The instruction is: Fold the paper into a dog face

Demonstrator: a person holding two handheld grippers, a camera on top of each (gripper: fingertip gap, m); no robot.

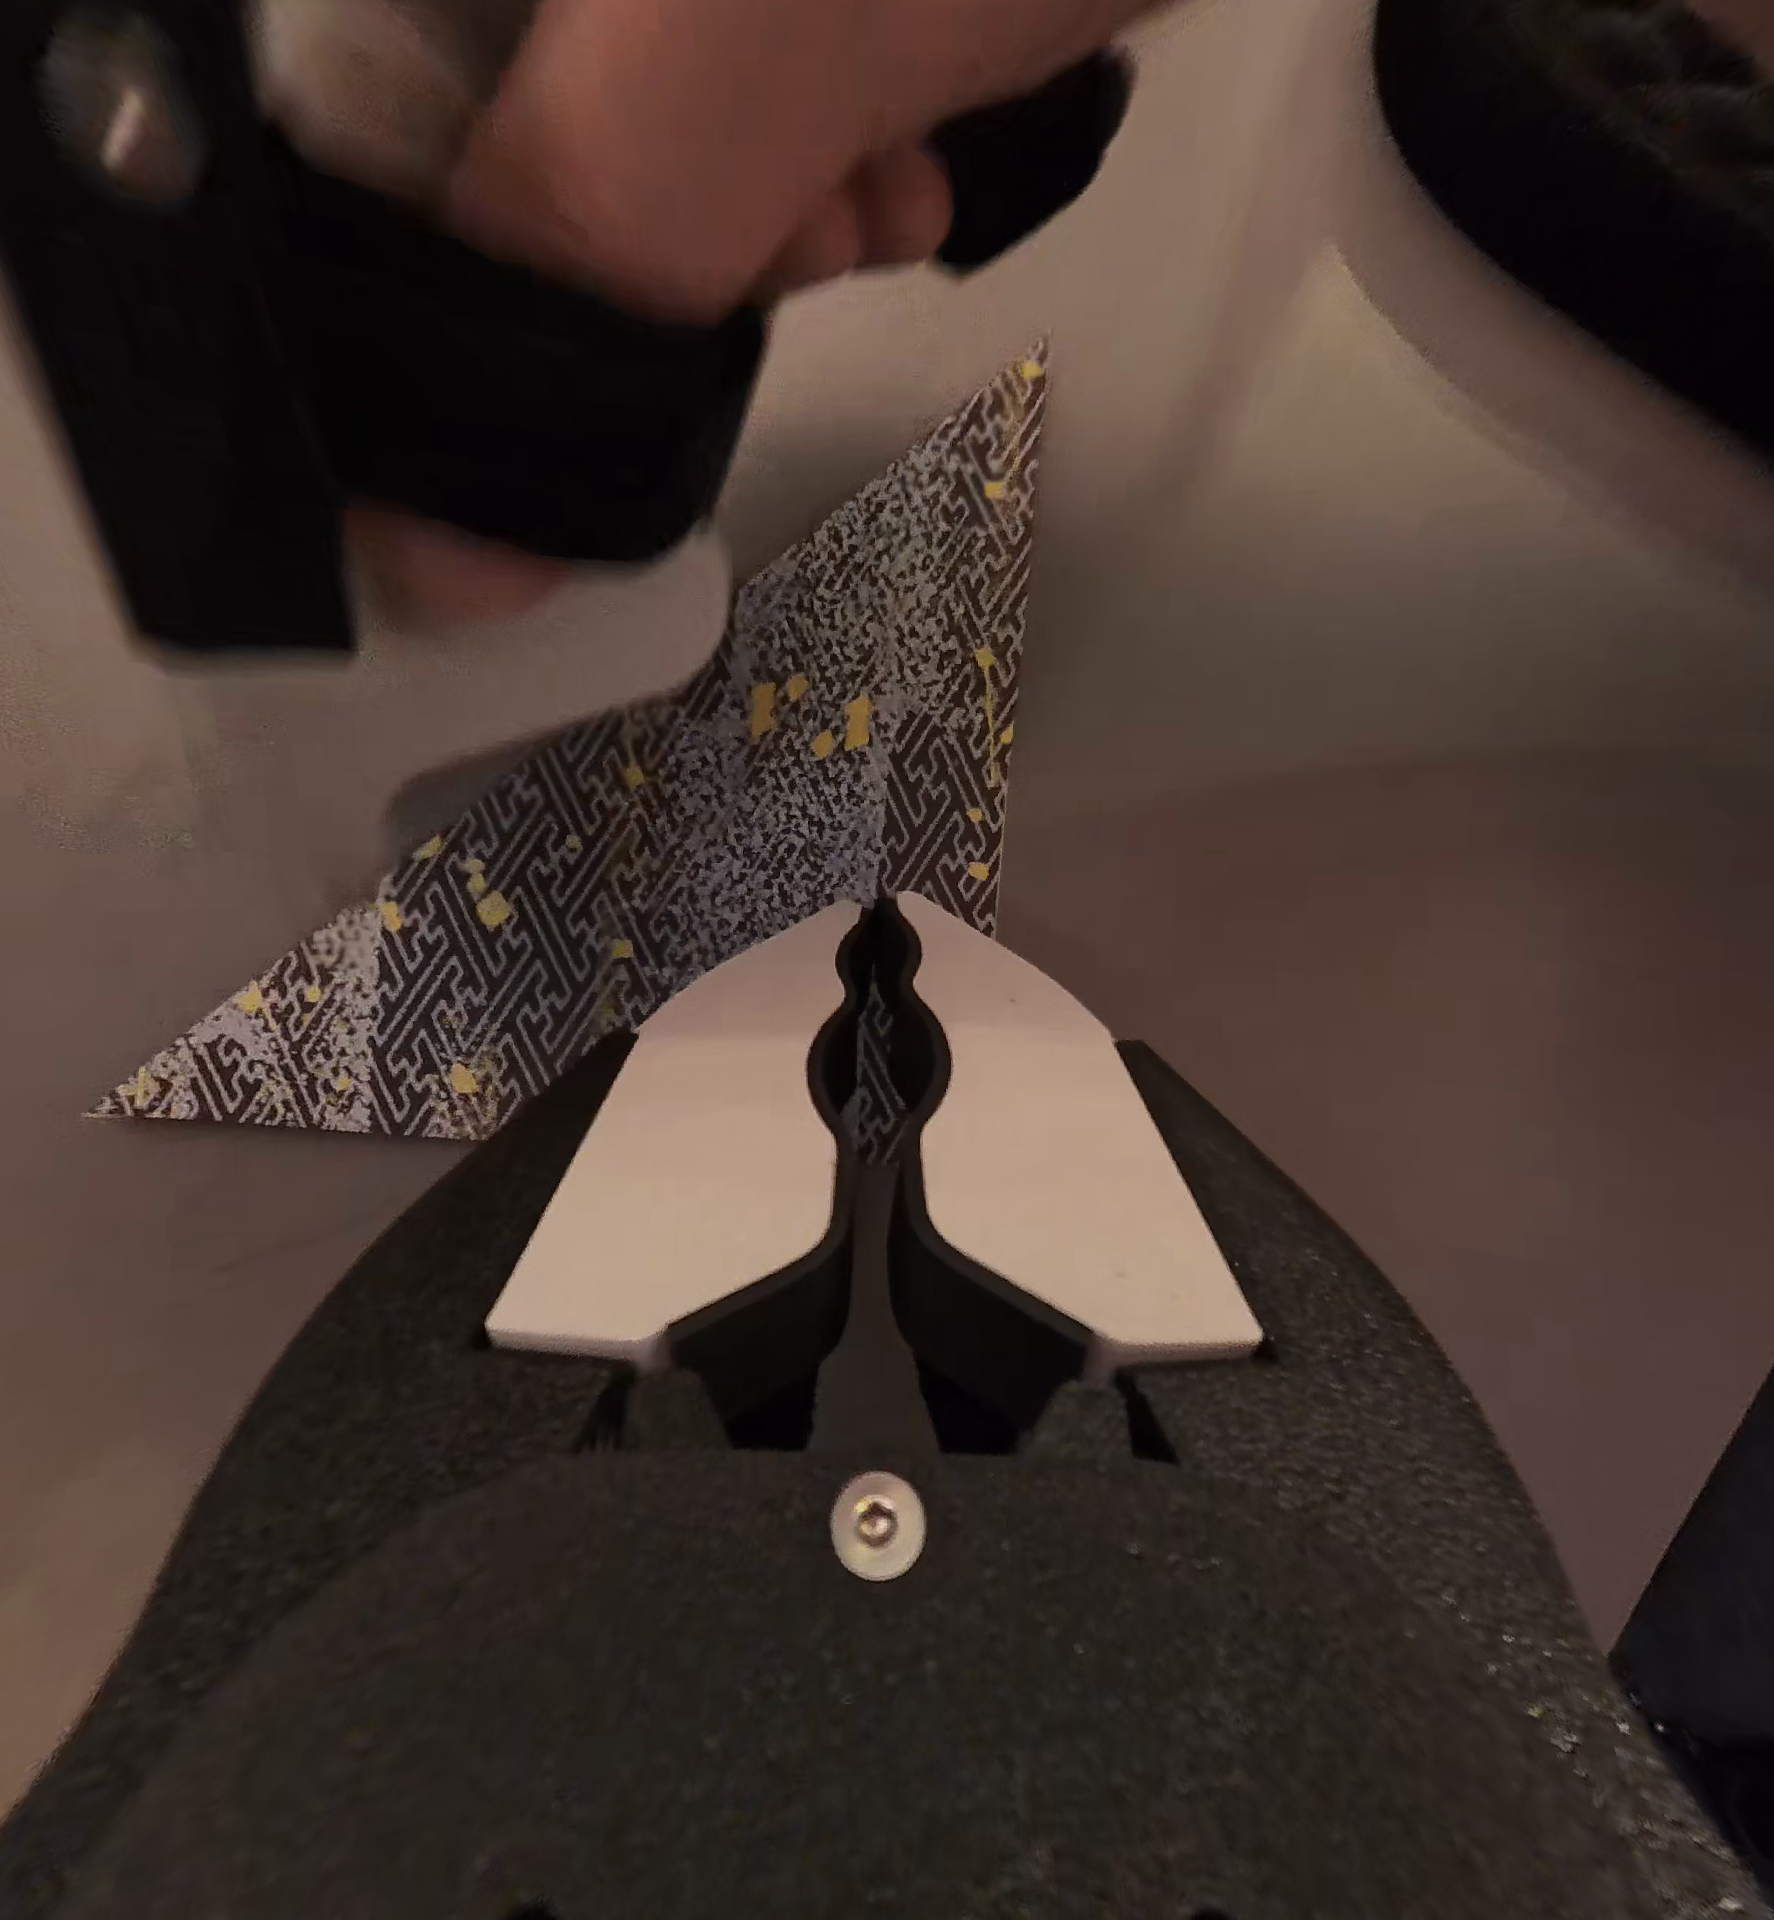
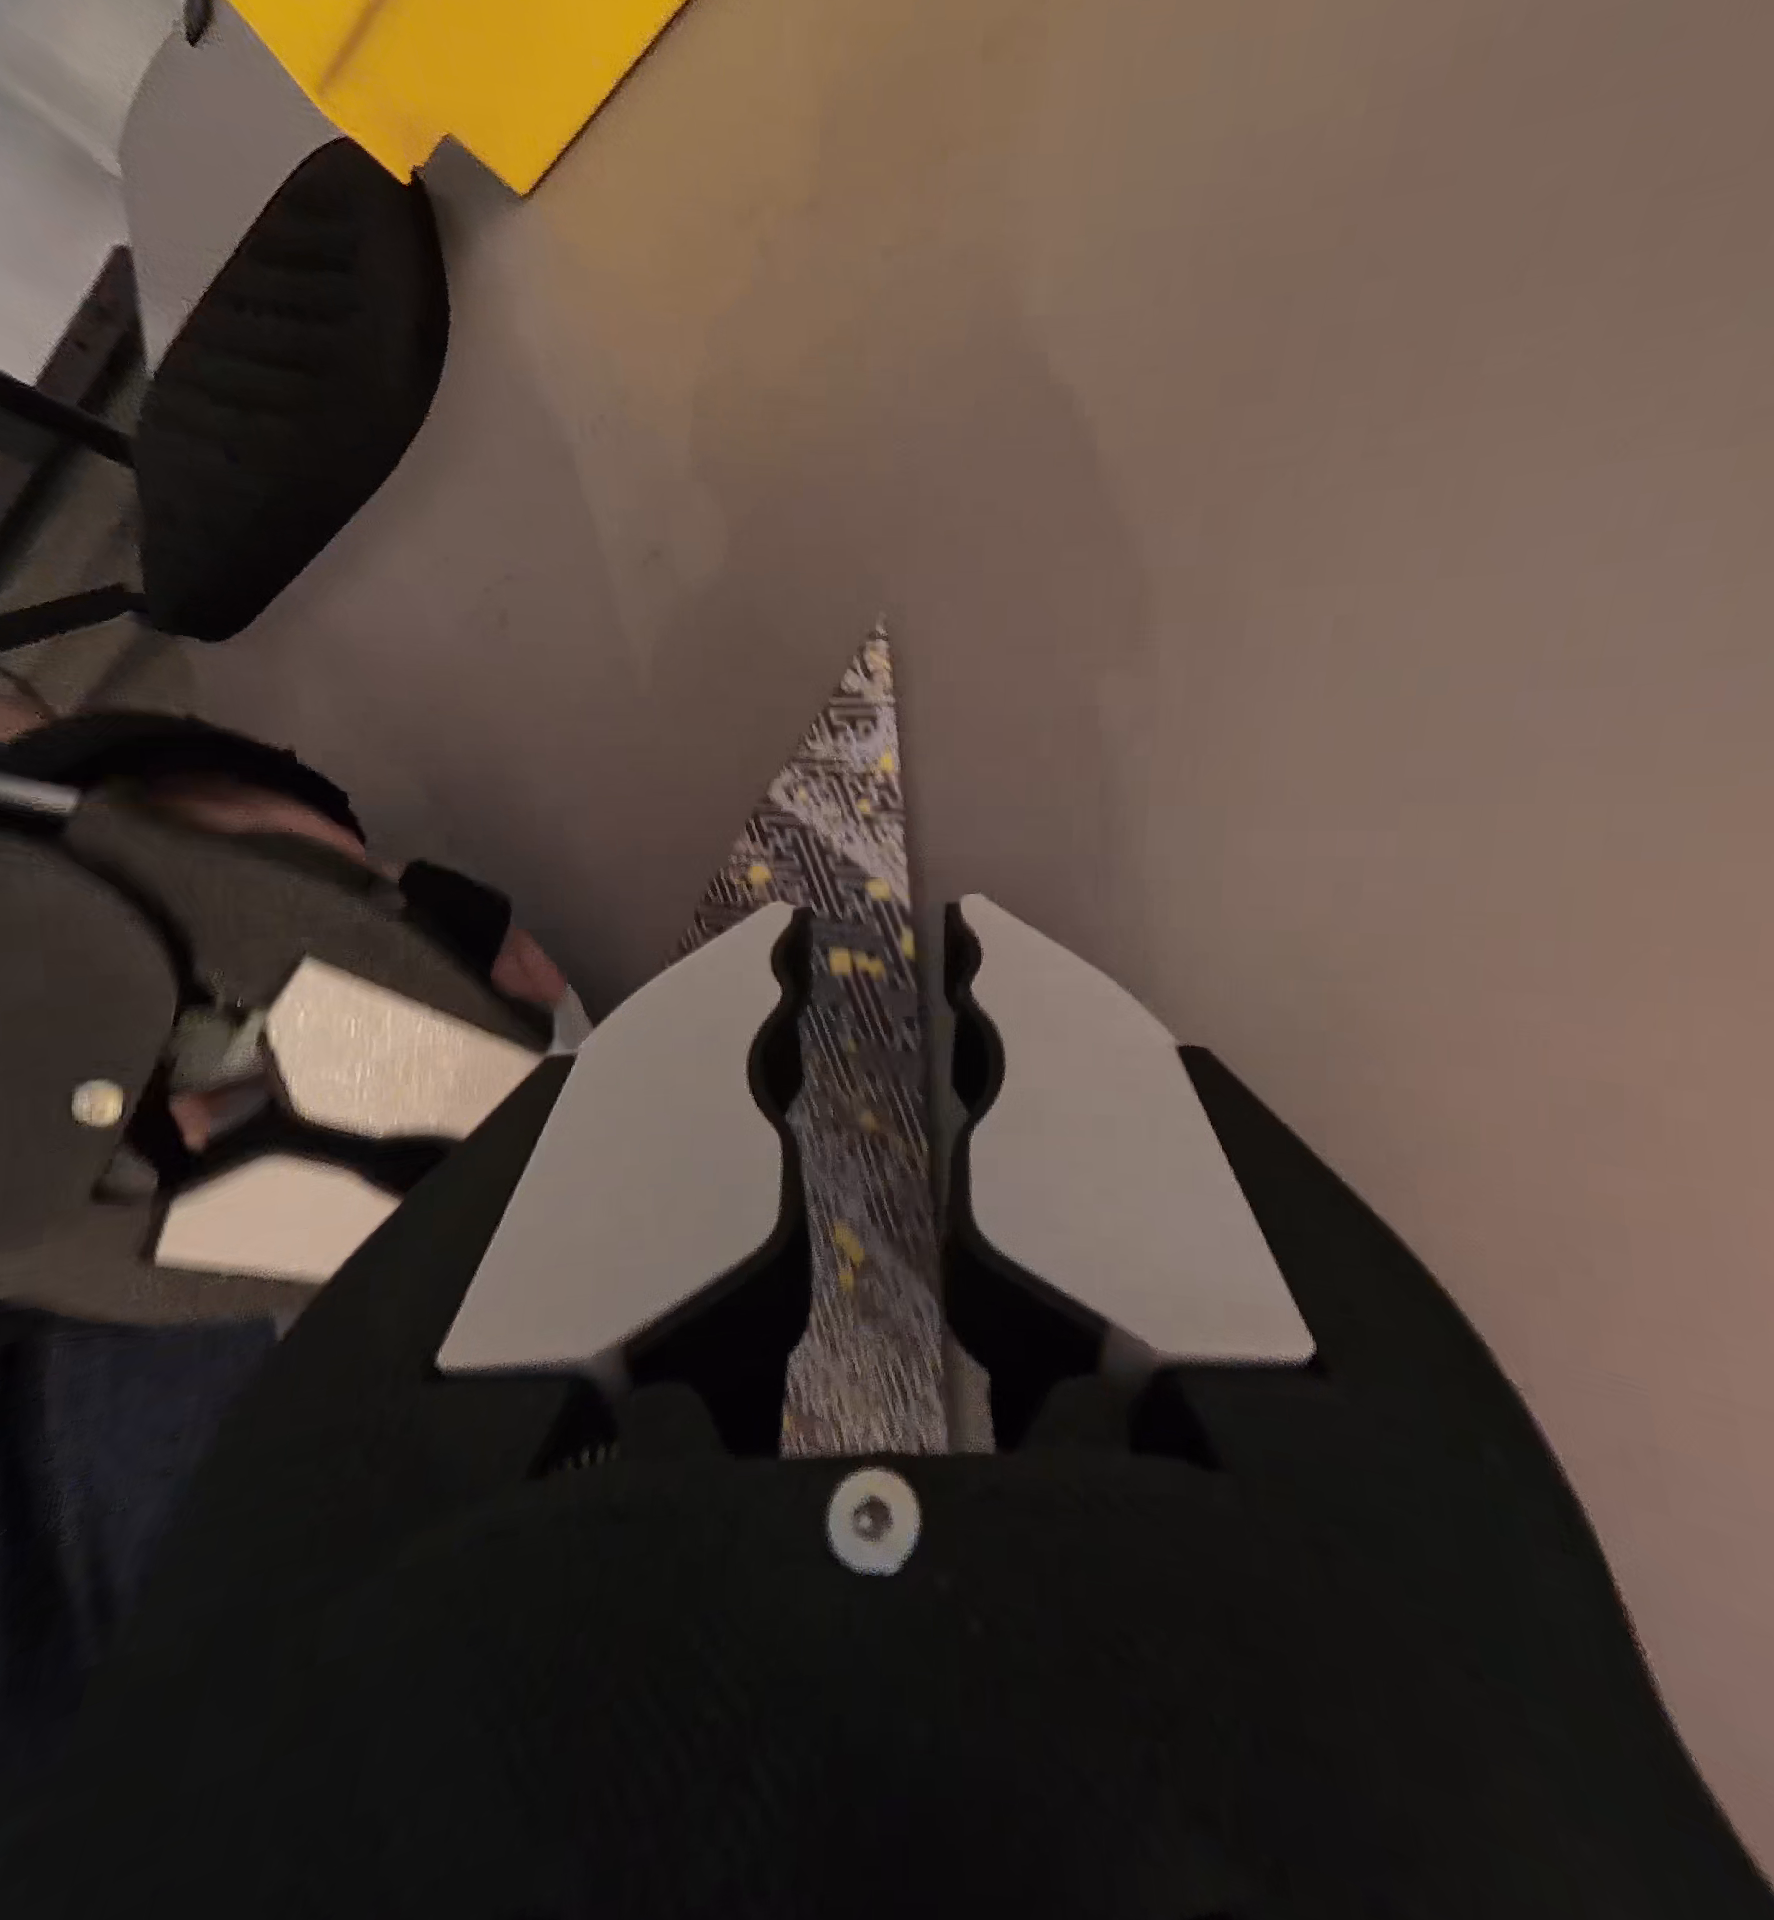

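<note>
- I am holding the paper (image 1: pixel 717 831) up off the tabletop (image 1: pixel 1382 831) with my left gripper (image 1: pixel 881 914). It is dark paper with a maze pattern and small yellow specks, already folded into a pointy shape.
- My left fingers (image 1: pixel 717 1143) are squeezing tight on the paper near its middle fold. There is almost no gap between them, and a bit of paper is peeking through the wavy slot.
- My right gripper (image 2: pixel 878 914) is sitting around a long point of the paper (image 2: pixel 862 1039). Its fingers (image 2: pixel 634 1143) are standing a little apart, with the paper running between them. The paper is lying close to the right-side finger, but I cannot tell if it is touching. It is not pinching yet.
- In the left wrist view, a hand (image 1: pixel 717 145) is gripping the other tool just above the paper.
- What could go wrong: the paper is thin, so if I am pulling my two grippers apart, it could be tearing at the fold.
- If I am closing the right fingers in the wrong spot, I think I could be making a crooked ear crease.
- The paper could also be slipping out of the left fingers if I am twisting too fast.
</note>
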